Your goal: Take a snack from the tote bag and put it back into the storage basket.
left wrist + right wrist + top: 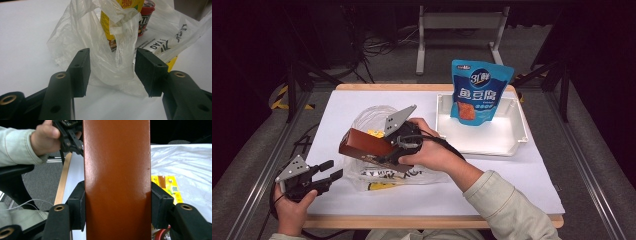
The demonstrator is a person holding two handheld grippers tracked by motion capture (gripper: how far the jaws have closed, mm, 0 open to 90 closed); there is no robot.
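A reddish-brown box (362,142) (117,170) hangs above the clear plastic bag (372,117) (82,37), with my right gripper (384,151) (117,205) shut on its two sides. The bag lies crumpled mid-table and holds a yellow carton (107,22) (167,186) and a red-lidded cup (146,15). My left gripper (334,169) (113,72) is open at the table's front left. Its jaws point at the bag's near edge, with loose plastic just ahead of them and nothing gripped.
A white tray (512,145) stands at the back right with a blue snack pouch (477,92) upright in it. White sheet covers the table (522,185). Metal frame legs and cables lie on the floor beyond the far edge.
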